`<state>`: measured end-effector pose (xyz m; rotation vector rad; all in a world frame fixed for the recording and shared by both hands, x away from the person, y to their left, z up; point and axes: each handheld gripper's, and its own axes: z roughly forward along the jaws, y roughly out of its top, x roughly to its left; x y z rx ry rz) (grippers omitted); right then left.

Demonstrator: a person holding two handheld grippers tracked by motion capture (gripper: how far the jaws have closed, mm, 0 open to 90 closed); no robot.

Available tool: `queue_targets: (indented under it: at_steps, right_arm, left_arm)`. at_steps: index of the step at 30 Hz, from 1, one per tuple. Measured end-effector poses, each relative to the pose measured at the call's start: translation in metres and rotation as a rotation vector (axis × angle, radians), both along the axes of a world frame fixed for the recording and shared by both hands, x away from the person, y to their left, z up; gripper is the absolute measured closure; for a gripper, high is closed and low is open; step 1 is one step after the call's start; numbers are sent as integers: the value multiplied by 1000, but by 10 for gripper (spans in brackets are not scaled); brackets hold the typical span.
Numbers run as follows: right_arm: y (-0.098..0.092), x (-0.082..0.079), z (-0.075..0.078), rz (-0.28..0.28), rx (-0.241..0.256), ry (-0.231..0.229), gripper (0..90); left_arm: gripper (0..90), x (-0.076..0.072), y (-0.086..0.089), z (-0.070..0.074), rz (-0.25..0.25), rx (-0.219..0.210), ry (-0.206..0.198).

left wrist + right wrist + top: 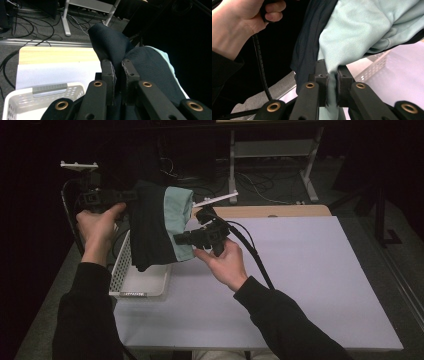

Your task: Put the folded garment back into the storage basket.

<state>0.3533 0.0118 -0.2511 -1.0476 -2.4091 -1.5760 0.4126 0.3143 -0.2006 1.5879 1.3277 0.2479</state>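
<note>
both grippers' tips seemingly cloth-hidden

The garment hangs between both grippers above the basket at the table's left.

Matt dark/mint knit cloth garment, perforated white plastic basket lower left, smooth matt bench w/ wood edge.

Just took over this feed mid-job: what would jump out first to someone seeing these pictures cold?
A dark navy and mint-green garment hangs in the air above the white basket at the table's left edge. The left tongs pinch its navy cloth and the right tongs pinch its mint-green part, one hand on each side.
</note>
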Motion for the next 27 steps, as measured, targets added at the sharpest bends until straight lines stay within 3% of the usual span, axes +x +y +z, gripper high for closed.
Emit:
queue_targets:
  at_steps: [7,27]
  right_arm:
    - [16,-2,-7,-1,10,-38,810]
    - [62,-2,-39,24,71,-13,810]
  left_arm:
    - [813,-1,14,-5,5,4,-25]
    - [814,-11,59,-27,41,-2,-60]
